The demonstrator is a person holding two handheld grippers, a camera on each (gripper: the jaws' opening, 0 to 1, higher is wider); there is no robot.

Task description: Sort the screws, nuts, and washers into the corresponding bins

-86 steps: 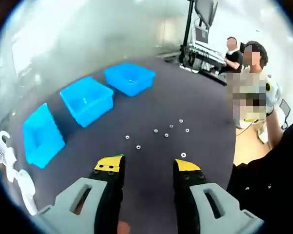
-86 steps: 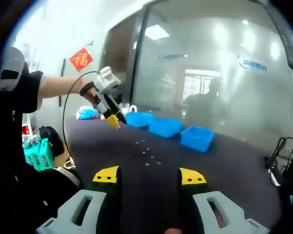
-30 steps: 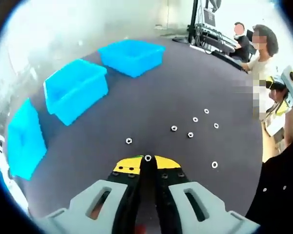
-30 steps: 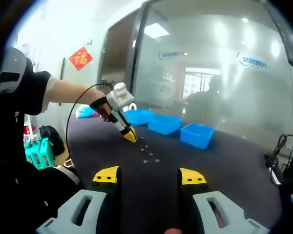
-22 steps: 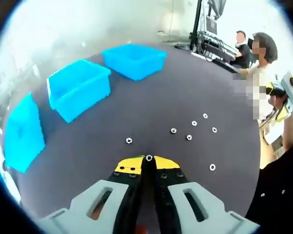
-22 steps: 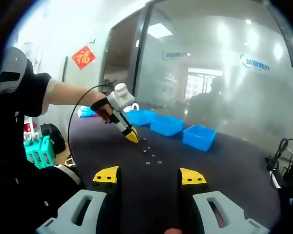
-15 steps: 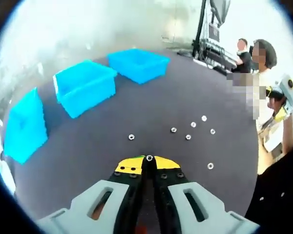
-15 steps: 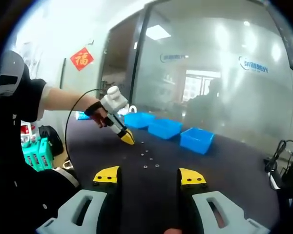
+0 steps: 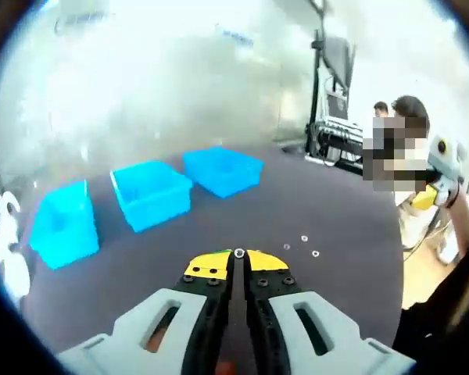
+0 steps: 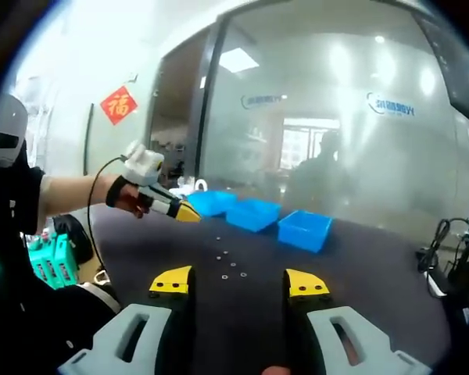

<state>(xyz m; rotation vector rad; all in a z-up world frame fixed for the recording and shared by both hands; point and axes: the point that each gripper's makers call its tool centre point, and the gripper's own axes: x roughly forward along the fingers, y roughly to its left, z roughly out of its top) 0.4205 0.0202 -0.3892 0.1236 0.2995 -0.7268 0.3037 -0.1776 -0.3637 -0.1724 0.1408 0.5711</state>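
The left gripper (image 9: pixel 238 262) is clamped on a small nut (image 9: pixel 238 253), lifted above the bench (image 9: pixel 297 203); the right gripper (image 10: pixel 238 283) stands wide, empty; next, presumably, carrying the nut to one of the blue bins (image 9: pixel 151 194).

Three blue bins stand in a row ahead and to the left of the left hand-held gripper (image 9: pixel 238 260): the near bin (image 9: pixel 60 225), the middle bin (image 9: pixel 151 192) and the far bin (image 9: pixel 221 169). One small nut (image 9: pixel 238 253) sits pinched at its tips. Three loose metal pieces (image 9: pixel 304 238) lie on the dark surface (image 9: pixel 340 219) ahead and to its right. Two hand-held grippers are in use.
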